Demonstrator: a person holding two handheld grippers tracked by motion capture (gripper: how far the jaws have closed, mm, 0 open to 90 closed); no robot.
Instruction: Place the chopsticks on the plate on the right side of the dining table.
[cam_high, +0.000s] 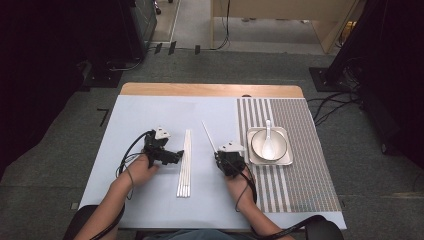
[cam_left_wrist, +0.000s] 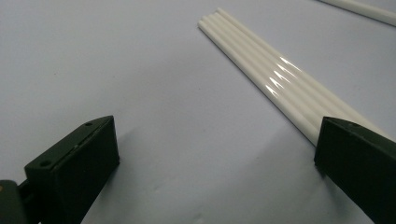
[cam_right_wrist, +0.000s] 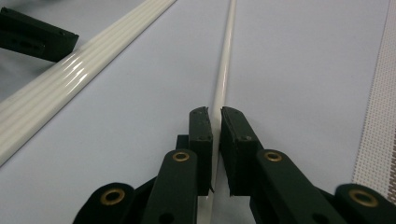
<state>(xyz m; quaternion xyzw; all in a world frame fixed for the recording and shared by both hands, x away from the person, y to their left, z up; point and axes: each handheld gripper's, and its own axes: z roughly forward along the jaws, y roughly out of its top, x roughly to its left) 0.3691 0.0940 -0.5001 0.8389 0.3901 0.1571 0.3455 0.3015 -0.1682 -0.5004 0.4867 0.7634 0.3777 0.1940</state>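
A single white chopstick (cam_high: 208, 135) lies slanted on the pale blue mat (cam_high: 150, 115). My right gripper (cam_high: 220, 156) is shut on its near end. In the right gripper view the chopstick (cam_right_wrist: 226, 60) runs away from between the narrow jaws of the right gripper (cam_right_wrist: 216, 114). A bundle of several white chopsticks (cam_high: 185, 162) lies side by side left of it. My left gripper (cam_high: 177, 155) sits just left of the bundle, low over the mat. In the left gripper view the left gripper (cam_left_wrist: 215, 140) is open with bare mat between its jaws. One jaw covers the near part of the bundle (cam_left_wrist: 261, 70).
A white bowl (cam_high: 269, 144) with a white spoon (cam_high: 268, 131) in it stands on a square plate (cam_high: 287, 159). The plate rests on a striped placemat (cam_high: 300, 175) at the right. The table's wooden far edge (cam_high: 210, 90) lies beyond the mats.
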